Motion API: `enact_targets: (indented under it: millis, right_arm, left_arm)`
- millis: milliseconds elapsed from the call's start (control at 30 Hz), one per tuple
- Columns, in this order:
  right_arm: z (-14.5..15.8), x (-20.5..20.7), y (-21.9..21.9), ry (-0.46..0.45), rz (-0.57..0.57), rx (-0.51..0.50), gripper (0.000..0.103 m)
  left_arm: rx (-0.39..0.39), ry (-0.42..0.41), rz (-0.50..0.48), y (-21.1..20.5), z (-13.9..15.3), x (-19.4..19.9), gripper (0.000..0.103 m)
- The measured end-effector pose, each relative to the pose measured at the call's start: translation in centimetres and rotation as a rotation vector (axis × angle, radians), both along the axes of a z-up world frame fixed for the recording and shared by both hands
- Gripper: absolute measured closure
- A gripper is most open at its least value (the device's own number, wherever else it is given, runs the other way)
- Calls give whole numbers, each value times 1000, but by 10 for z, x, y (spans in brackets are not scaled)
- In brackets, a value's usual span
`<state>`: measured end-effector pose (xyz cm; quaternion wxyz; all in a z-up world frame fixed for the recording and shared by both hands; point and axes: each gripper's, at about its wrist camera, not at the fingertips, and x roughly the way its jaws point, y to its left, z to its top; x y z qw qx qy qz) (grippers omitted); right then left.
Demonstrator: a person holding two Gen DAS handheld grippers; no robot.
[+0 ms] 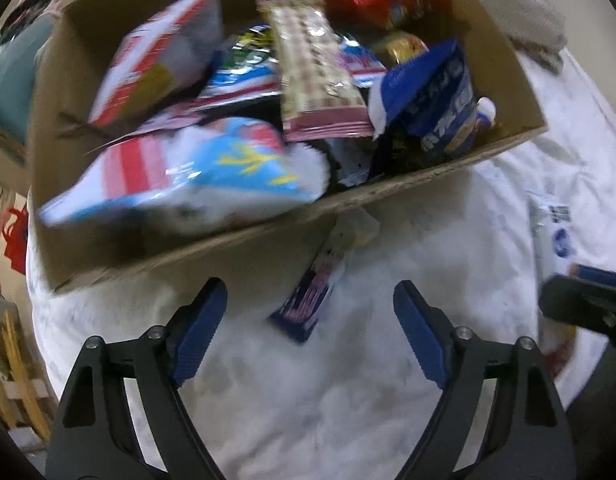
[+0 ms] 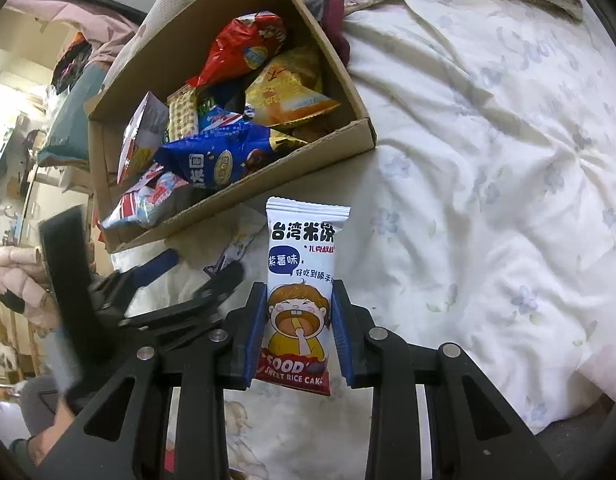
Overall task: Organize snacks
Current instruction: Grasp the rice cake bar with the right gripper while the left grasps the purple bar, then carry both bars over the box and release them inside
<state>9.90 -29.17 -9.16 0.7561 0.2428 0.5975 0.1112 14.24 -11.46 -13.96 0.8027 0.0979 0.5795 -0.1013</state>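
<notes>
Cardboard box (image 2: 364,128) sits on the quilt (image 2: 488,160), packed with snacks. Your right gripper (image 2: 296,320) pinches the rice cake pack (image 2: 303,264) upright by its long sides, clear of the quilt, box up-left of it. Your left gripper (image 1: 310,308) gapes wide, nothing in it, pointing down at the purple bar (image 1: 312,292) against the box's near wall. Bar's long axis runs toward the box, between the jaws; left hand's nearer.

Both wrist cams steep down, close, sharing snack box (image 1: 267,236) (on bedding (image 2: 488,160))
</notes>
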Motion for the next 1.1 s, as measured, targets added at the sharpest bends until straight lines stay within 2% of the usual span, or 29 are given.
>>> enact_targets:
  millis: [67,133,200,233,367,400,800,1100]
  right_arm:
    - [2,-2,-2,-4,3,3,70]
    - [-2,-2,9,-11,6,1,70]
    - [-2,-1,15,-18,8,2,70]
    - [-2,-1,15,-19,7,7,70]
    - [-3,3,20,-15,13,17,70]
    - [-3,4,20,-14,13,20,70]
    - [9,3,27,-55,34,29,70]
    - [12,0,37,-65,72,31,70]
  left_arm:
    - [6,17,8,-5,-10,8,22]
    - [13,24,7,-8,-17,13,28]
    - [26,30,0,-10,-22,17,42]
    - [28,39,-5,-11,-27,19,45]
    - [12,50,-16,-10,-28,19,87]
    - [9,57,-19,-10,-27,17,89]
    - [-42,125,52,18,-13,-10,90]
    - [-74,117,82,34,10,-51,90]
